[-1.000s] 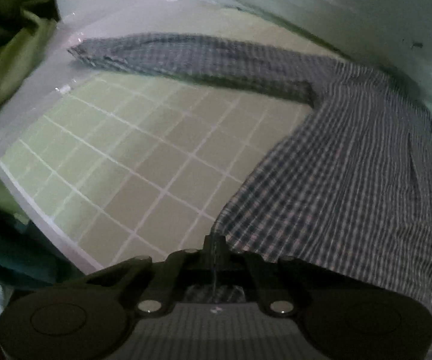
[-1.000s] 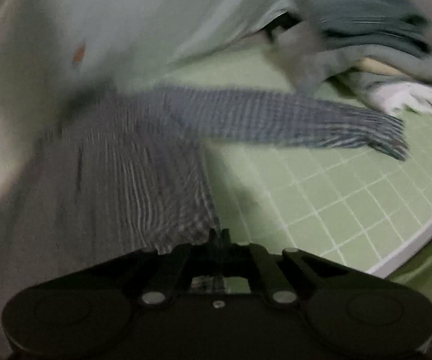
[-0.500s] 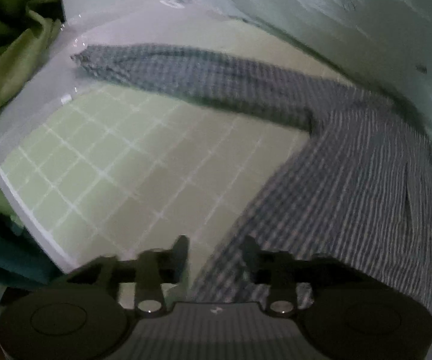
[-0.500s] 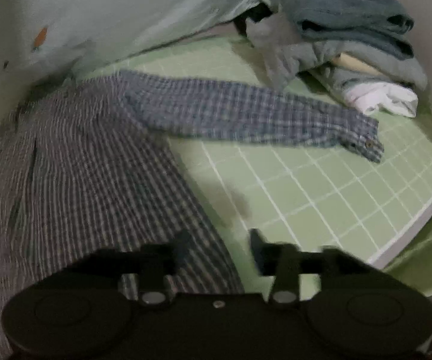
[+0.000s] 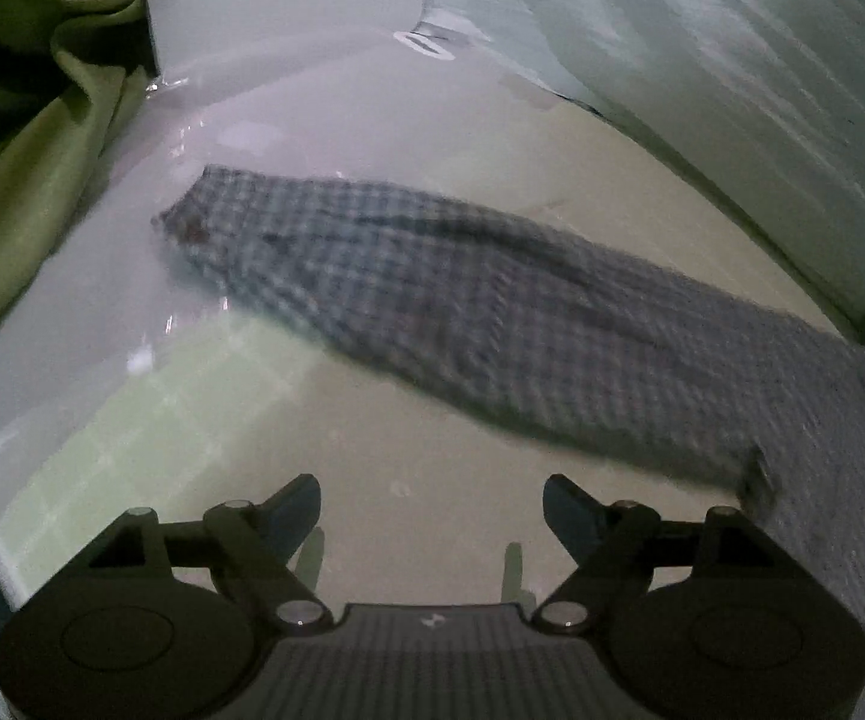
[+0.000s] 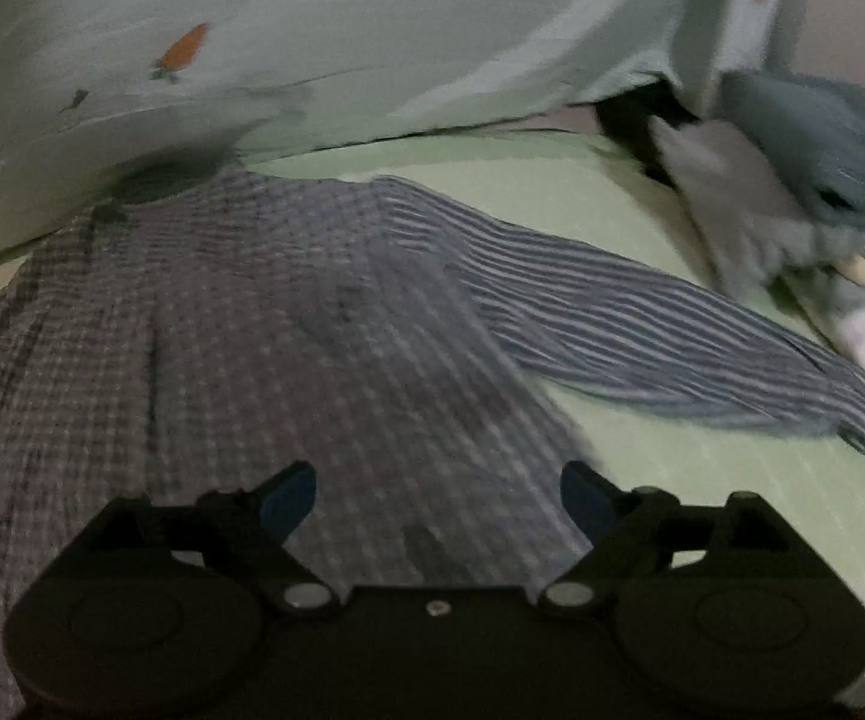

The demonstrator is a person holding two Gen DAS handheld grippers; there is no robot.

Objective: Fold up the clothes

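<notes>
Green grid mat point(image 6: 702, 480) | checked shirt point(image 6: 252, 330) lies flat | left gripper point(image 5: 432, 501), right gripper point(image 6: 438, 495) – both just opened wide, empty | next – probably take the sleeves point(image 5: 462, 312).

A dark blue and white checked long-sleeved shirt point(image 6: 288, 330) lies spread flat on a pale green gridded cutting mat point(image 6: 732, 468). Its body covers the mat's middle, blurred by motion. One sleeve point(image 6: 672, 348) stretches straight out across the mat toward its right edge, its cuff lying flat. The other sleeve point(image 5: 444, 294) reaches out the opposite way, its cuff point(image 5: 192, 228) lying just past the mat's left edge.
</notes>
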